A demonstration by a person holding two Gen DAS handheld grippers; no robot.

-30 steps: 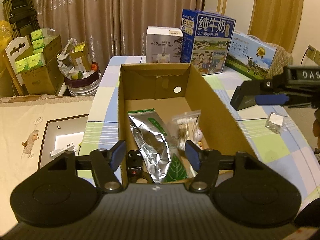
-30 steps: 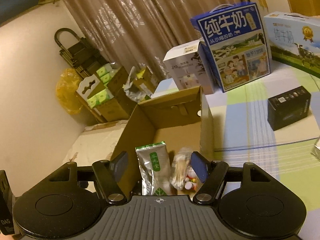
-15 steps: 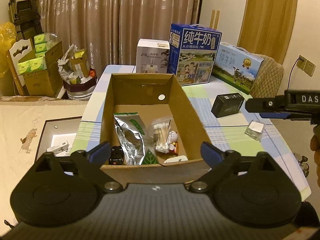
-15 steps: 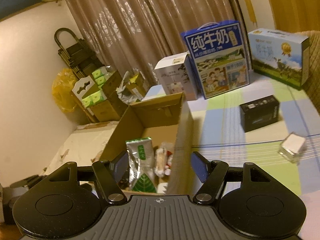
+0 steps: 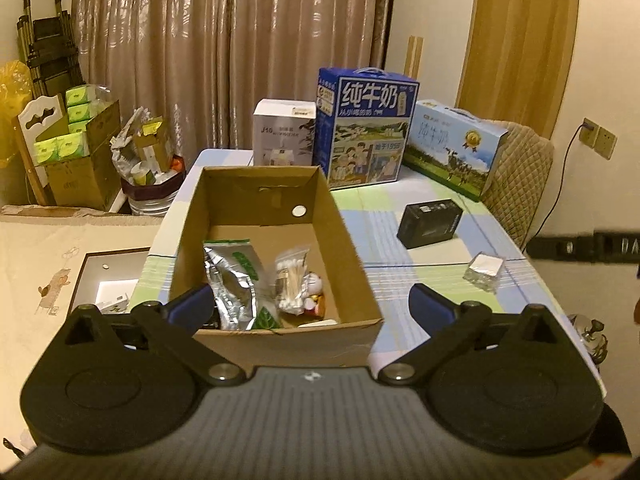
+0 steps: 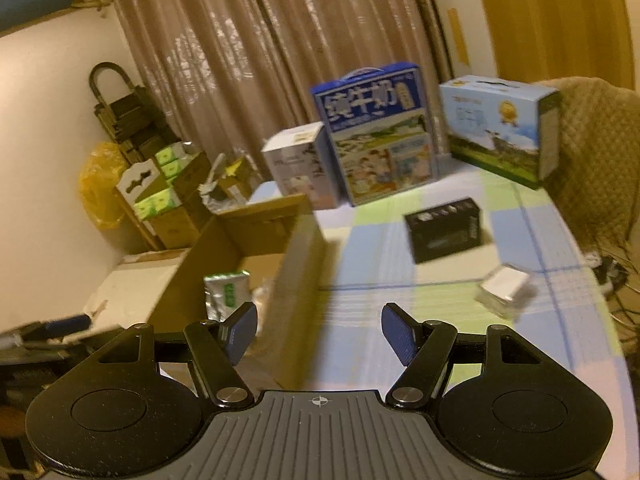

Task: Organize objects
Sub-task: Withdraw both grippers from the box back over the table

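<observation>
So, left to right: the left gripper (image 5: 307,307) sat wide open and empty, fingers splayed to either side of the near end of the open brown cardboard box (image 5: 362,268), above the table edge. The box stood on the checked pastel tablecloth (image 5: 432,272). Inside it, at the near end: a silver foil pouch with a green label (image 5: 230,280) on the left, a clear bag of cotton swabs (image 5: 292,276) just beside it, and a small white figurine (image 5: 314,286) touching the bag's right side. Something dark lay by the pouch's near-left corner, too hidden to identify.

Right of the box, on the cloth: a black rectangular box (image 5: 430,222), and nearer, a small clear-wrapped silvery cube (image 5: 484,270), well apart from the cardboard box. Behind, along the far edge: a white carton (image 5: 284,132), a tall dark-blue milk carton with a handle (image 5: 366,128), and a light-blue milk carton (image 5: 456,146).

The right gripper (image 6: 319,338) was also released, nothing between its fingers, hovering over the box's right wall (image 6: 298,300). That view was motion-blurred. The black box (image 6: 444,230) and the cube (image 6: 506,286) lay ahead and to its right.
</observation>
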